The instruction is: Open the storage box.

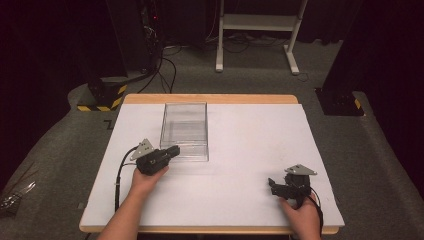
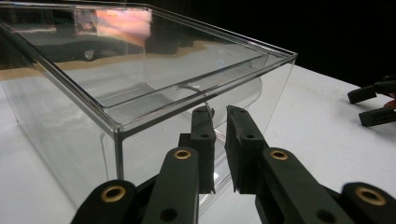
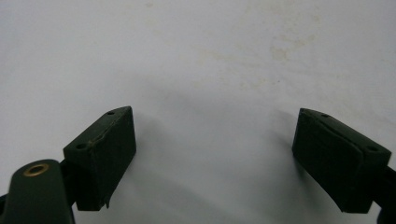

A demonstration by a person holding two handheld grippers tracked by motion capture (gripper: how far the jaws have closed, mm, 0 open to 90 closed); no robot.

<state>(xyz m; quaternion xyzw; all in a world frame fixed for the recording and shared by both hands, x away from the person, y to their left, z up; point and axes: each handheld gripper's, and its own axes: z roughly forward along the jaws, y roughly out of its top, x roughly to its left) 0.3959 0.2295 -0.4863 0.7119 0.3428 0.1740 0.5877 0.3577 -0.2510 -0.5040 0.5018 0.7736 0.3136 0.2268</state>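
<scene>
Clear plastic box (image 1: 184, 131) sits left of centre on the white table (image 1: 250, 150), open top up, long axis running away from the person. Left gripper (image 1: 172, 151) is at its near-left corner, pointing at the near wall; in the left gripper view its jaws stand nearly together with a narrow gap, and I can't tell whether the wall edge is pinched. Right gripper (image 1: 272, 185) rests well apart near the right edge, jaws wide, nothing between. Left hand (image 1: 147, 177) is clearly nearer; box lies just ahead of it.

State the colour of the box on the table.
The box is clear, colourless plastic; the left gripper view shows it best.
</scene>
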